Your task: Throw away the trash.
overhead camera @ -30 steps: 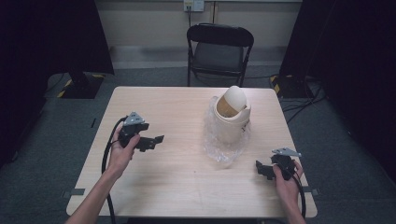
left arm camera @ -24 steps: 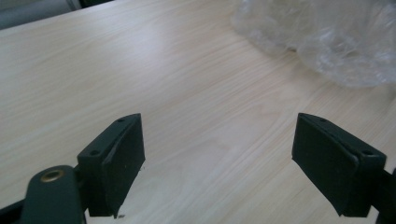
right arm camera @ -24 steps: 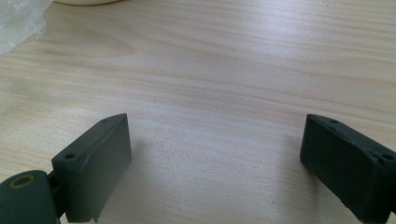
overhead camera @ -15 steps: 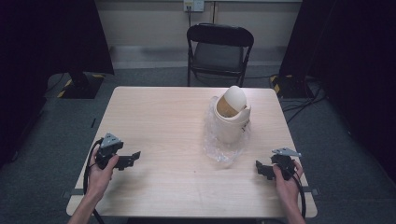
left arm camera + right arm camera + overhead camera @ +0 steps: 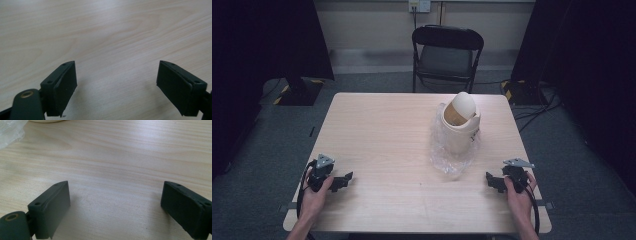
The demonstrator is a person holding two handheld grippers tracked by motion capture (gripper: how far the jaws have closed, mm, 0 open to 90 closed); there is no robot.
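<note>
My left tongs (image 5: pixel 343 181) and right tongs (image 5: pixel 492 181) rest spread and empty at the near corners of the pale wood tabletop (image 5: pixel 382 130). Between them, right of centre, stands a small beige swing-lid bin (image 5: pixel 459 125) in a crinkled clear plastic bag (image 5: pixel 447 161). It is probably light and slippery; the rim looks the surest hold, with a folding chair (image 5: pixel 447 52) and dark curtains beyond.

Lighting's pretty uneven here. From the high view the table (image 5: pixel 387 130) is lit softly from overhead, but the room around it drops off into near black. That picture is a bit soft and grainy. Both gripper views are bright, with faint shadows and blurry close-up jaws, no real glare.
</note>
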